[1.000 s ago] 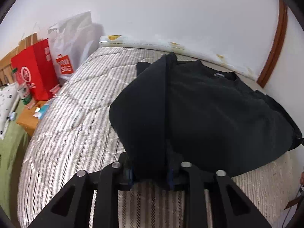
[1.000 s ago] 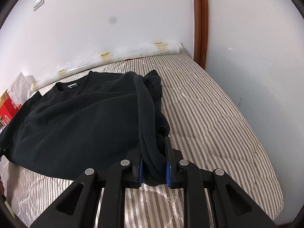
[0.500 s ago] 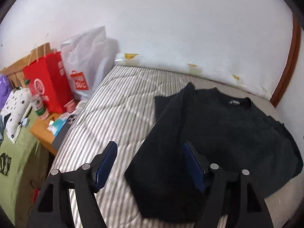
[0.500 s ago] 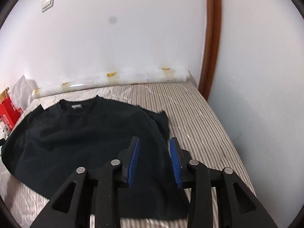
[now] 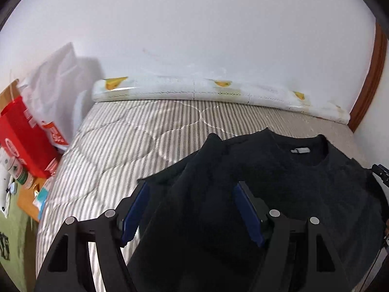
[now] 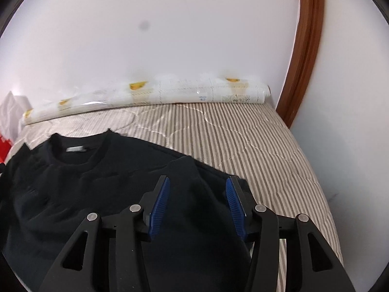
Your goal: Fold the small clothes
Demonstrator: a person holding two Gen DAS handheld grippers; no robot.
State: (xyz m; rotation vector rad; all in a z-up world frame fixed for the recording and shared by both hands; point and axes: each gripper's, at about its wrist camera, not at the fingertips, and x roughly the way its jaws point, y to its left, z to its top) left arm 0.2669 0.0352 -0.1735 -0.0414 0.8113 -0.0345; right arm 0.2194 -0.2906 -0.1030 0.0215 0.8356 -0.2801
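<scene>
A black sweater [image 5: 291, 189] lies flat on the striped mattress [image 5: 136, 141], collar with a grey label toward the wall. Its left sleeve is folded in over the body. My left gripper [image 5: 190, 189] is open and empty, hovering above that folded left side. In the right wrist view the sweater [image 6: 73, 187] has its right sleeve folded in too, and my right gripper [image 6: 197, 187] is open and empty above that fold. The mattress [image 6: 255, 146] shows bare to the right of it.
A rolled white mat [image 5: 194, 92] lies along the wall at the mattress head, also in the right wrist view [image 6: 150, 92]. A red bag [image 5: 22, 138] and white plastic bag [image 5: 56, 90] stand left of the bed. A wooden door frame [image 6: 304, 48] stands at right.
Both grippers let go of the sleeves they were pinching, opened wide and lifted back. The sleeves now lie folded on the sweater.
</scene>
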